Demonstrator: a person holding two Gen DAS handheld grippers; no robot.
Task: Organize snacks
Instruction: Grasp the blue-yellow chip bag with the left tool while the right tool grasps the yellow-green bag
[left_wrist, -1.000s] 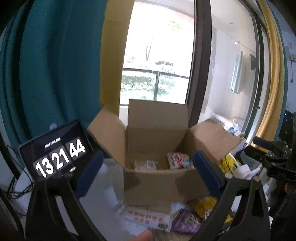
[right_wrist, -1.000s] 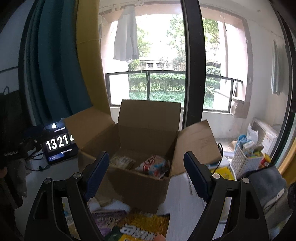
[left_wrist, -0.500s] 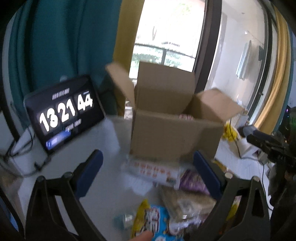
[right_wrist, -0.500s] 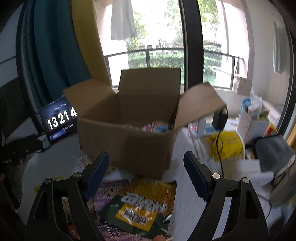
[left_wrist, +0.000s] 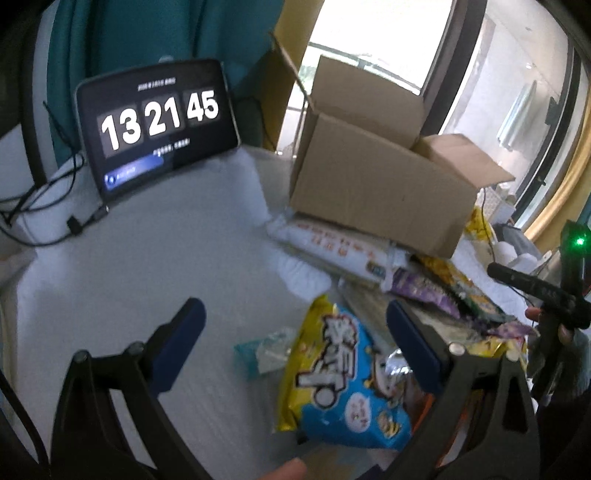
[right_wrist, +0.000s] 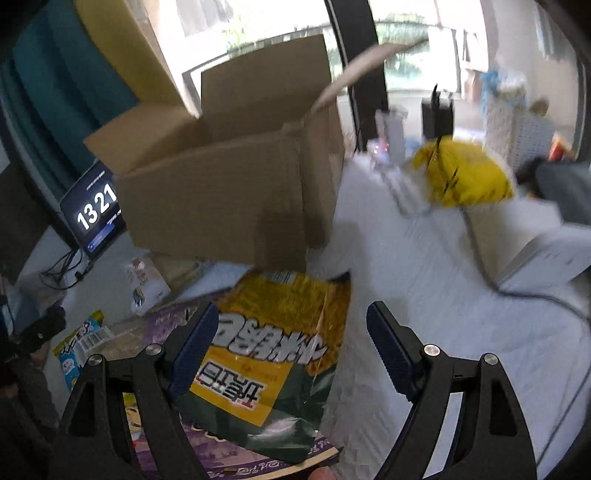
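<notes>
On white padded table (left_wrist: 155, 258): loose snack packets heaped before open cardboard box (left_wrist: 373, 184), presumably staged for boxing. Left gripper (left_wrist: 291, 332) wide open, empty, above blue-yellow packet (left_wrist: 343, 384); right gripper (right_wrist: 291, 332) likewise over yellow-green bag (right_wrist: 273, 343). Tablet clock (left_wrist: 159, 125) far left; window beyond.

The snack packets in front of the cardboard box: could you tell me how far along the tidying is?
Done: cannot tell; the cardboard box hides its inside. In hand: nothing; the left hand-held gripper and right hand-held gripper are open. Left: the blue-yellow packet and yellow-green packet remain outside.
</notes>
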